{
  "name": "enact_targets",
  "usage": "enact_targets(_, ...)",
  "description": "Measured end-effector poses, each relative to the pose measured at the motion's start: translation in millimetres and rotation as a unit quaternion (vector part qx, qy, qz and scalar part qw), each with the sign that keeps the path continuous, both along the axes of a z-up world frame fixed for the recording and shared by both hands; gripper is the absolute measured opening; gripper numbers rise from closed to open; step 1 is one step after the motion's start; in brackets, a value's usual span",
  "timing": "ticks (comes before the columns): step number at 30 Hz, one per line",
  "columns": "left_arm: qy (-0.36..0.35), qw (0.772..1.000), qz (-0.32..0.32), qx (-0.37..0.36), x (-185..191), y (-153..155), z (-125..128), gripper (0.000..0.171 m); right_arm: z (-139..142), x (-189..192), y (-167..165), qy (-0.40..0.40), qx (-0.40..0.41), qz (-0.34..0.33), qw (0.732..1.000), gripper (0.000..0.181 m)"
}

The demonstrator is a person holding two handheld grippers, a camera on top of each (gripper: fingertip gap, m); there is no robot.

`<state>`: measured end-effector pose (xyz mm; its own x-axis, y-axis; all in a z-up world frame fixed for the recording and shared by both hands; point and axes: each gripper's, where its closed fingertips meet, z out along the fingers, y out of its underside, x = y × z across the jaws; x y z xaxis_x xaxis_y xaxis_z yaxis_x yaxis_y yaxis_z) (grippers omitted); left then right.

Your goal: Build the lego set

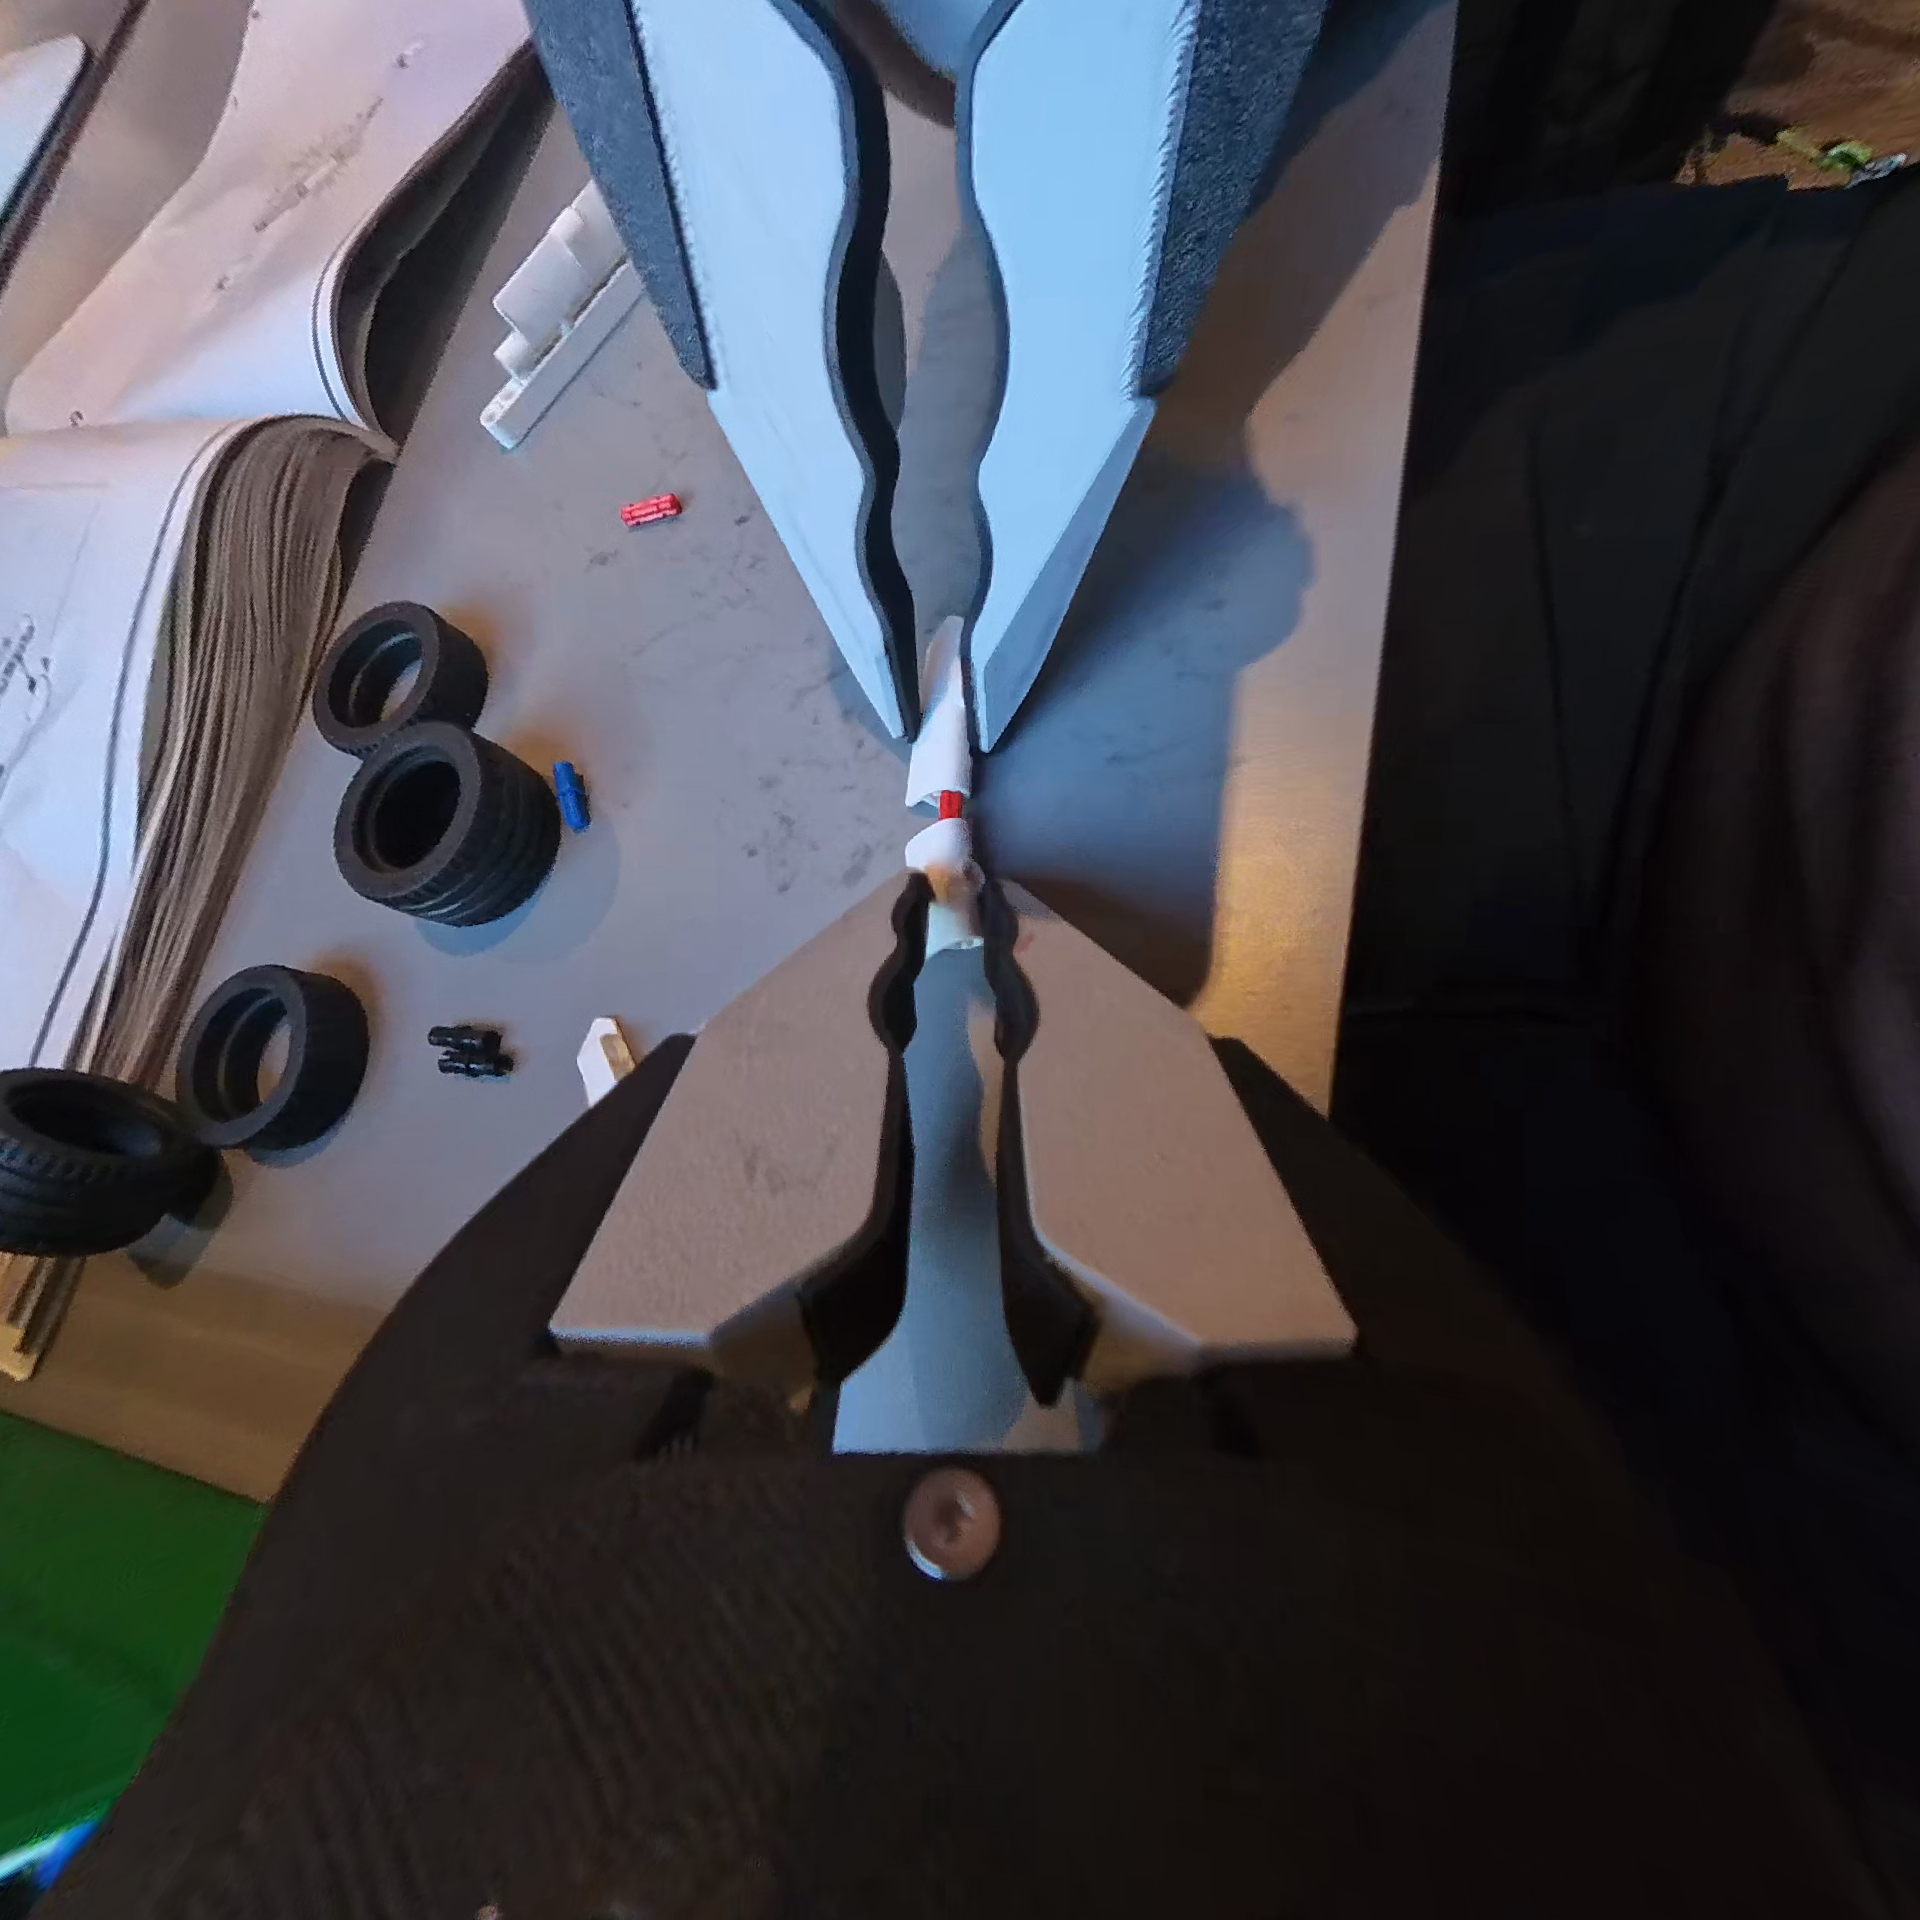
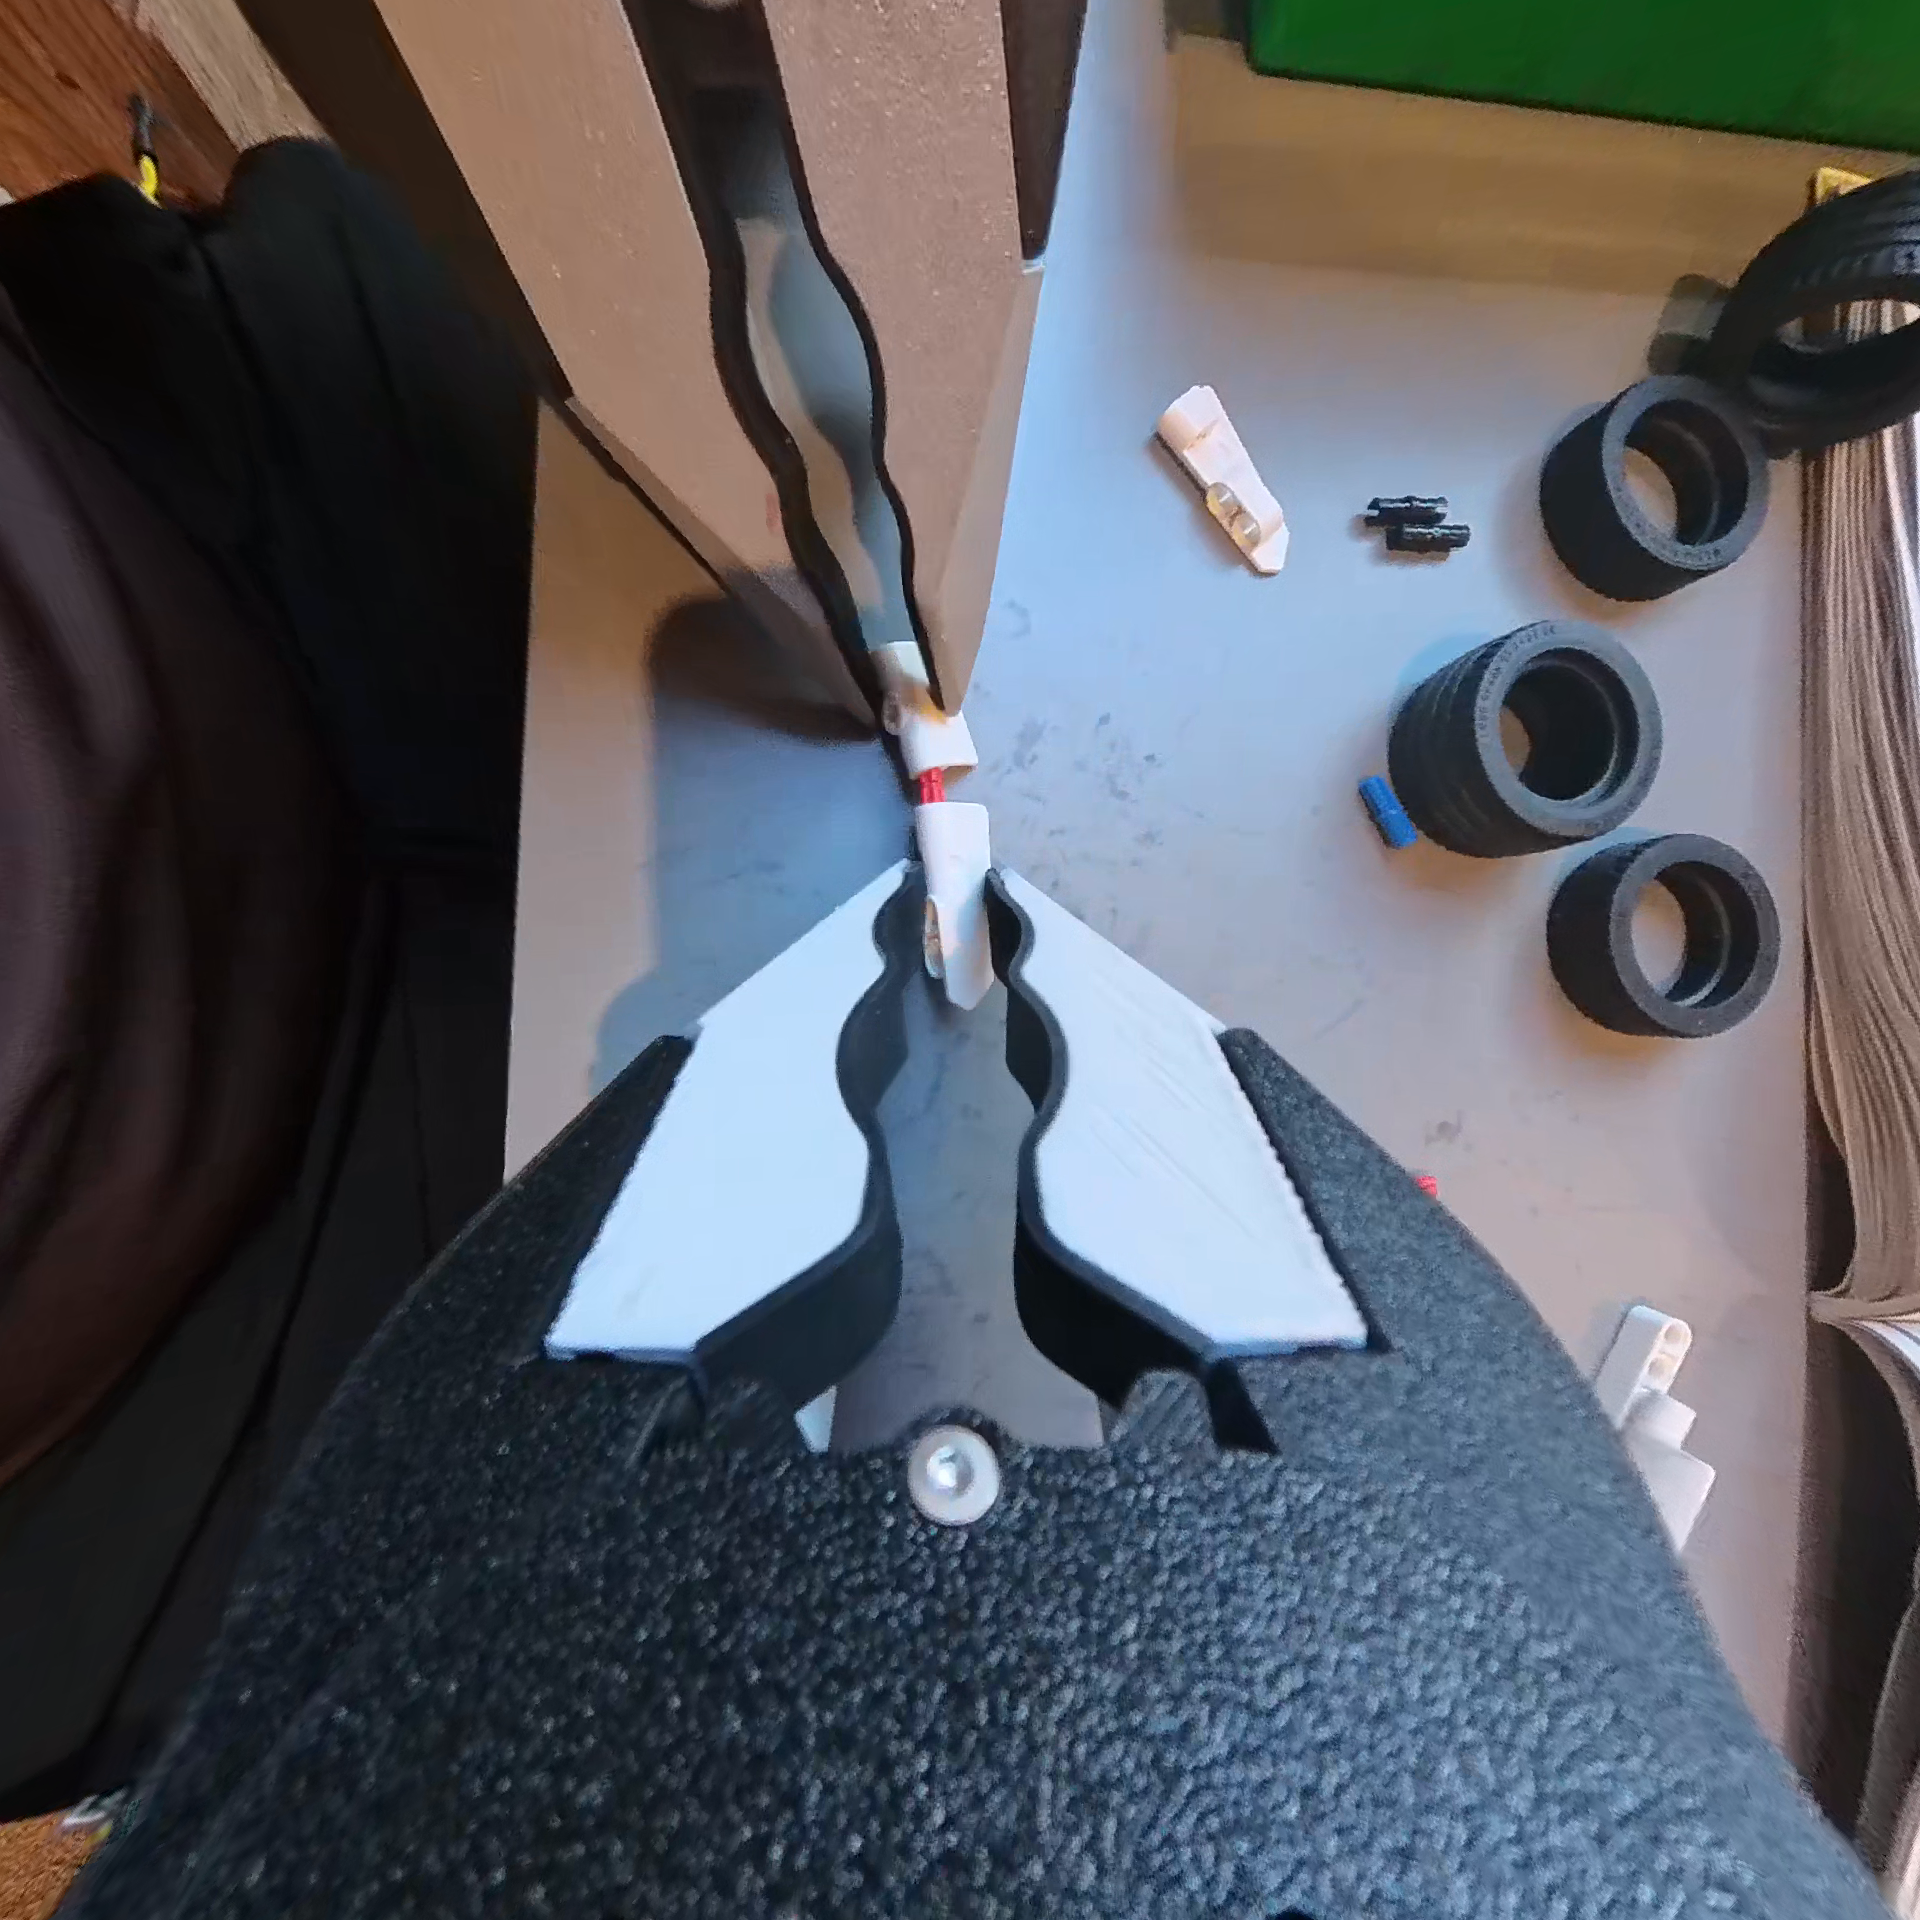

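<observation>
White pieces [image 2: 951,904] are showing a red pin [image 2: 931,784]; 4 black tyres [image 2: 1527,743] are lying on the grey desk [image 2: 1195,727]; a blue pin [image 2: 1382,810].

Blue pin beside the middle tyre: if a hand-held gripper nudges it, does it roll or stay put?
The blue pin looks round and tiny, so it would probably roll or skid on the smooth table. The tyre right beside it would likely stop it that way.
</observation>
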<state>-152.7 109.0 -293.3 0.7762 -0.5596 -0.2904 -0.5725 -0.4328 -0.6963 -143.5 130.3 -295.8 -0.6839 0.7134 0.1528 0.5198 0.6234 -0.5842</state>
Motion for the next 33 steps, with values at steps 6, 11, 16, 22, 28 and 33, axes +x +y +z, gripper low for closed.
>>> enact_targets(6, 0.008, 1.000, -0.014, 0.007, 3.7, 2.3, 0.5, 0.008, 0.8, -0.8, -0.7, 0.022, 0.023, 0.021, 0.999, 0.010)
enact_targets(11, 0.009, 0.999, -0.042, 0.009, 2.2, 1.9, 0.9, 0.005, 1.1, -1.2, -2.6, 0.032, 0.027, 0.044, 0.998, 0.009)
enact_targets(16, 0.000, 0.999, -0.035, 0.002, -0.5, 3.9, 1.6, 0.004, 1.6, -2.3, -3.4, 0.062, 0.069, 0.053, 0.994, 0.007)
enact_targets(22, 0.009, 0.998, 0.064, 0.006, -2.6, 11.2, 3.8, 0.002, 1.5, -6.3, 0.5, 0.047, 0.057, 0.014, 0.997, 0.007)
enact_targets(28, -0.025, 0.999, -0.013, -0.024, 40.2, 10.3, 0.1, 0.000, 4.3, -14.6, -6.8, 0.058, 0.059, 0.017, 0.996, 0.003)
enact_targets(33, 0.029, 0.999, -0.001, 0.013, 40.6, 12.4, 0.3, 0.000, 3.6, -12.9, -5.3, 0.038, 0.035, 0.013, 0.999, 0.005)
